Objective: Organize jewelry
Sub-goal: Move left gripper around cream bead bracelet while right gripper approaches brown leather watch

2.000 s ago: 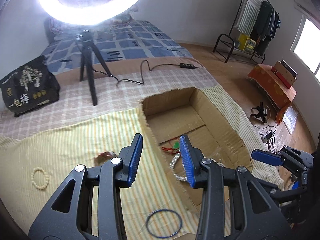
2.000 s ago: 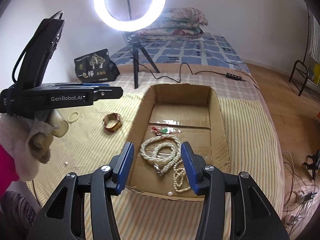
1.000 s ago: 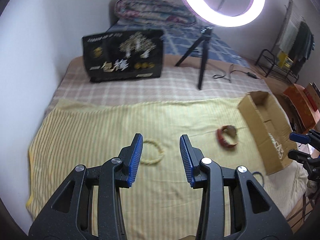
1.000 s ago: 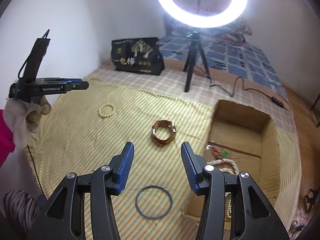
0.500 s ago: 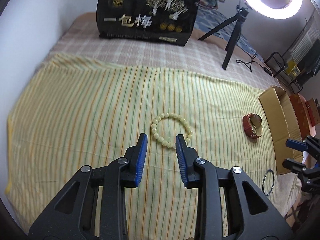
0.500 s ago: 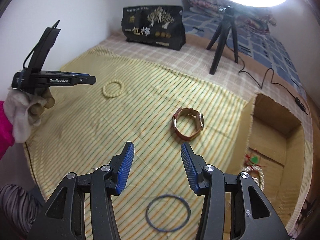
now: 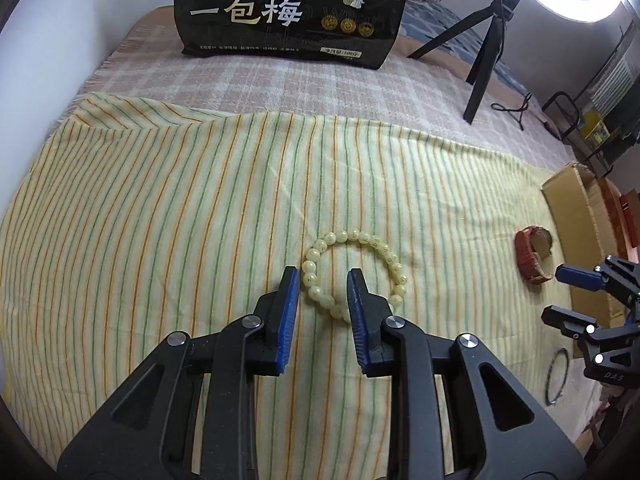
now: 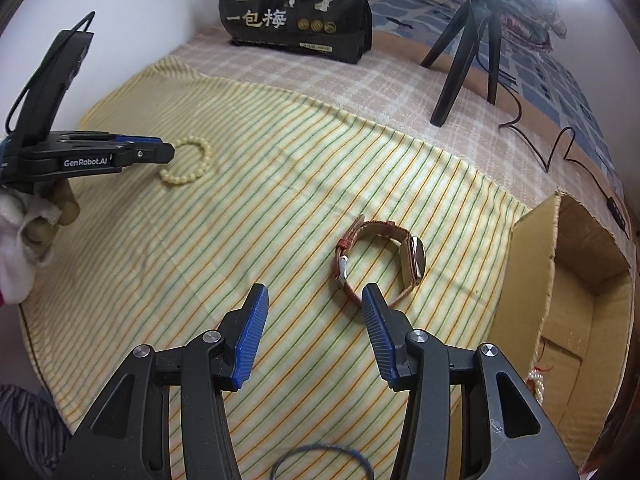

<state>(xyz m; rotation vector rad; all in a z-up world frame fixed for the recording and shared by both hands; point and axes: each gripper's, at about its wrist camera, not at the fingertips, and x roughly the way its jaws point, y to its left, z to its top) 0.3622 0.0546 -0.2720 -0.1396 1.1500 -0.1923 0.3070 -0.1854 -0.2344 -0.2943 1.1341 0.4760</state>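
- Striped yellow cloth (image 7: pixel 160 216) spread over the bed, cardboard box (image 8: pixel 576 280) at its right edge.
- Left gripper (image 7: pixel 322 276) nearer the bead bracelet (image 7: pixel 352 272), lying flat mid-cloth toward the left edge; jaws just been closing, straddling the near-left arc of beads, not yet pressing.
- Right gripper (image 8: pixel 314 300) nearer the brown-strap watch (image 8: pixel 380 260), on its side just ahead and right of the jaws, long axis slanting toward the box; jaws parted, empty.
- Blue ring (image 8: pixel 320 462) below the right gripper, near the bed's front edge.
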